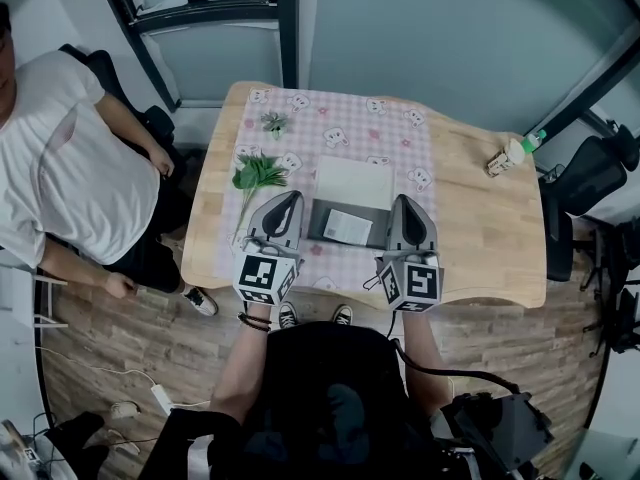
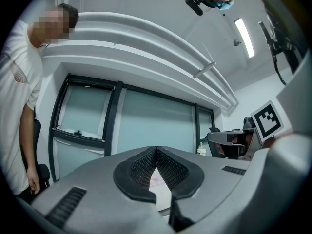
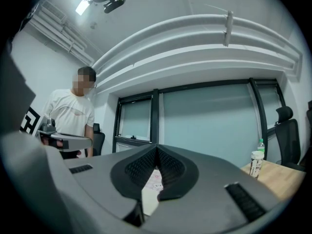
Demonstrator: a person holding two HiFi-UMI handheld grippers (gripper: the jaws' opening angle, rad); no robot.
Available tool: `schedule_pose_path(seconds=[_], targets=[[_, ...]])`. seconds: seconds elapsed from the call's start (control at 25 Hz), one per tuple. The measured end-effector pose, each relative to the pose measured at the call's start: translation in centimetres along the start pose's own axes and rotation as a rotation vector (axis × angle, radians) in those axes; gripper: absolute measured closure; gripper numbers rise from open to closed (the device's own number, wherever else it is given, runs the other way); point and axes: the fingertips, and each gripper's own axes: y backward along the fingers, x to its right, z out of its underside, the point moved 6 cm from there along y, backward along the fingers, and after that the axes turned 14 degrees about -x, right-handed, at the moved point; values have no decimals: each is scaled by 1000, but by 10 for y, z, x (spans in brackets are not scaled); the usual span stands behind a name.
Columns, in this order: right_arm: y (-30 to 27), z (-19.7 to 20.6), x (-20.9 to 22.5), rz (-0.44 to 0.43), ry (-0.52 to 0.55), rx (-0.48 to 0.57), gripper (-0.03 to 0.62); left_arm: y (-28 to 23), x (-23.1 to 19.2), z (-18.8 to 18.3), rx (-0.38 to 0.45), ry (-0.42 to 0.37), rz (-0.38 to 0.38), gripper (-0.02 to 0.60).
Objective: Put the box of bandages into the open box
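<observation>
The wooden table (image 1: 490,238) carried a pink checked cloth (image 1: 340,128). At its middle lay the open box (image 1: 355,181), with the pale box of bandages (image 1: 348,228) seemingly in its dark half. The left tongs (image 1: 290,198) and right tongs (image 1: 402,201) flanked it, both clenched on nothing.

You hold two: the left hand-held gripper (image 1: 288,198) and the right hand-held gripper (image 1: 403,201). On the surface (image 1: 490,238) you have one checked cloth (image 1: 335,116), one open box (image 1: 322,218), two green sprigs, a large sprig (image 1: 258,173) and a small sprig (image 1: 274,121), and one bottle (image 1: 512,155). One bystander (image 1: 60,168) stands beside it.
</observation>
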Motion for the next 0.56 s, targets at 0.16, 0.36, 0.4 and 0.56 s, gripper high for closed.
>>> schedule_pose_path(seconds=[0.16, 0.36, 0.4, 0.56], targets=[[-1, 1, 0, -3, 1, -1, 591, -1, -1, 1, -2, -1, -3, 577], [-1, 2, -2, -7, 7, -2, 591, 0, -1, 1, -1, -2, -3, 577], [0, 2, -2, -8, 6, -2, 591, 0, 0, 1, -1, -3, -4, 577], [1, 4, -1, -10, 6, -2, 591, 0, 1, 2, -1, -4, -4, 577]])
